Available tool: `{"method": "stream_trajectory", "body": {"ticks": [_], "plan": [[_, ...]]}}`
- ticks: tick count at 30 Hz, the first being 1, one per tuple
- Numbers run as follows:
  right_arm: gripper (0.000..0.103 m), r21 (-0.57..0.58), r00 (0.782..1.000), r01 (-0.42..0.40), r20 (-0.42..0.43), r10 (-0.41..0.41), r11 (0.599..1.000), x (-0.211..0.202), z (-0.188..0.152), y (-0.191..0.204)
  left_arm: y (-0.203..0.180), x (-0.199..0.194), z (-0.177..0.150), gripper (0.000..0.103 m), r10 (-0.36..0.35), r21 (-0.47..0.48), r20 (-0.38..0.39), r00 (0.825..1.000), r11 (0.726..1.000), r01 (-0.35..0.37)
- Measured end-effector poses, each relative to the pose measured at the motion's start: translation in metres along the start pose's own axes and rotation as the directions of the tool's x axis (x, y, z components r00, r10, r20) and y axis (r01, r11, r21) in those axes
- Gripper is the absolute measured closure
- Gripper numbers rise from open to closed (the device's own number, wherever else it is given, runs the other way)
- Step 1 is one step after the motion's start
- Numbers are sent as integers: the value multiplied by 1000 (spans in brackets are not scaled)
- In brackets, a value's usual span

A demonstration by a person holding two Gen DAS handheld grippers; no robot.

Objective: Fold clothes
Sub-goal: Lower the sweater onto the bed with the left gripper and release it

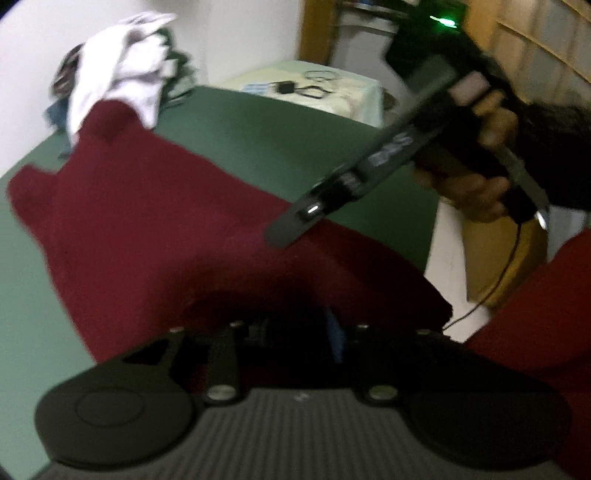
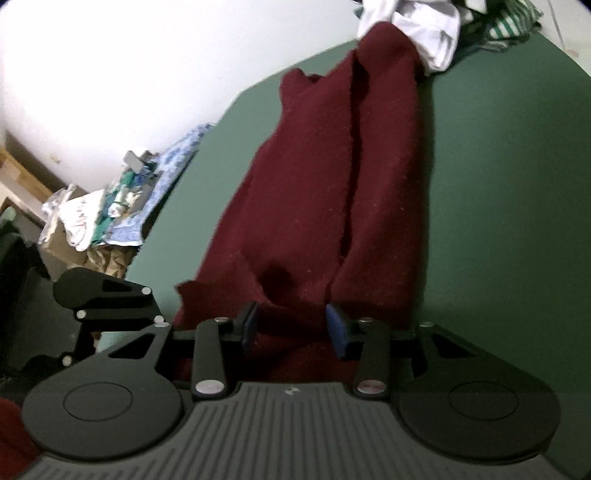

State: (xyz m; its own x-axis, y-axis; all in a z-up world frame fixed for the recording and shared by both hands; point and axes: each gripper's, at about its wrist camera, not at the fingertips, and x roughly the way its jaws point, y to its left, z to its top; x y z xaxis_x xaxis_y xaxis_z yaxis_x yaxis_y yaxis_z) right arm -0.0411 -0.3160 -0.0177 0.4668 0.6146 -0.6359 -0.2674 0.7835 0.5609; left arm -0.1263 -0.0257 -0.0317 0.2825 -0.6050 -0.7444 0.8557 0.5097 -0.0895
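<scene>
— Grippers first: where do you have them?

— My right gripper (image 2: 291, 326) is low over the near end of the maroon cloth (image 2: 332, 177). Its blue pads (image 2: 338, 330) stand apart, with cloth lying between them but not pinched. From my left camera I see that tool from the side, tilted nose-down toward the cloth, my right hand (image 1: 476, 173) wrapped round its handle with fingers curled on the trigger, a dark sleeve behind.

— And the left?

— My left gripper (image 1: 295, 325) is buried in a bunched fold at the cloth's near edge. Only a sliver of one blue pad shows; the picture is blurred, so I cannot tell whether it is clamped or how far it is open.

— Where is the cloth itself?

— It lies lengthwise on the green table (image 2: 498, 203), running away from me, with a long crease down its middle. Its far end touches the pile (image 2: 428, 26) of white and striped clothes at the table's back edge. The near end rises off the table toward both grippers.
</scene>
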Motion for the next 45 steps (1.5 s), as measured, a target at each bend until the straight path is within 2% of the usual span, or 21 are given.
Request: {"method": "stream_trajectory", "body": {"ticks": [2,6,8,9,10,11,12,13,20,22,27,29,31,33,35,38,40,41,43,45], "plan": [[59,-22,1000,-27,-3,27,999,-2,1,3,3,-2,-1,71,0,-53,11,1000,999,0],[59,-93,998,-26,-63,20,995,4,-5,6,8,-5,-2,70,2,-159,33,999,987,3],[60,-117,998,-27,-67,19,993,4,-8,5,11,-6,-2,57,4,-211,44,999,977,5],[63,-113,998,-28,-65,21,993,3,-8,3,12,-7,-2,56,5,-237,50,999,971,7],[73,-103,998,-29,-61,23,994,2,-8,0,13,-8,-3,60,7,-263,55,998,965,8],[88,-89,998,-30,-56,25,996,2,-8,-4,14,-9,-3,69,7,-285,59,998,959,10],[94,-86,998,-28,-51,24,996,1,-8,-5,14,-8,-4,81,2,-283,52,999,959,13],[95,-91,999,-25,-46,21,996,-1,-8,-5,13,-7,-4,103,-4,-282,44,999,959,16],[96,-199,998,-67,-6,67,978,-44,-14,14,7,-3,-8,103,-41,-273,-7,999,961,38],[96,-243,998,-58,-17,55,968,-53,-22,22,5,-2,-10,103,-52,-271,-21,998,962,44],[96,-244,985,-51,-171,9,968,-28,-53,21,2,0,-13,103,-77,-260,-62,995,964,58],[92,-267,975,-56,-222,-5,962,-21,-61,24,1,-1,-16,95,-85,-249,-83,993,967,62],[88,-288,967,-61,-255,-15,956,-21,-63,26,2,-7,-17,94,-83,-237,-89,993,970,60],[82,-266,977,-45,-212,-13,963,-30,-53,21,6,-19,-16,91,-66,-237,-75,995,970,47],[77,-205,991,-25,-135,-3,978,-40,-40,11,13,-32,-14,83,-44,-246,-55,998,969,29],[75,-69,998,-18,-53,14,997,-43,-22,-10,21,-42,-10,83,-3,-269,-14,1000,963,-1],[75,-37,999,-1,-54,-1,999,-30,-21,-14,19,-31,-6,83,-5,-271,-9,1000,963,3],[70,-37,998,11,-66,-13,999,-22,-22,-13,19,-26,-4,83,-6,-272,-7,1000,962,4],[68,-21,994,7,-113,-10,1000,-5,-30,-16,17,-16,0,83,-10,-274,-3,1000,962,9],[83,-10,991,-18,-136,16,1000,0,-35,-17,12,-1,-3,83,-39,-276,-28,999,961,30]]}}
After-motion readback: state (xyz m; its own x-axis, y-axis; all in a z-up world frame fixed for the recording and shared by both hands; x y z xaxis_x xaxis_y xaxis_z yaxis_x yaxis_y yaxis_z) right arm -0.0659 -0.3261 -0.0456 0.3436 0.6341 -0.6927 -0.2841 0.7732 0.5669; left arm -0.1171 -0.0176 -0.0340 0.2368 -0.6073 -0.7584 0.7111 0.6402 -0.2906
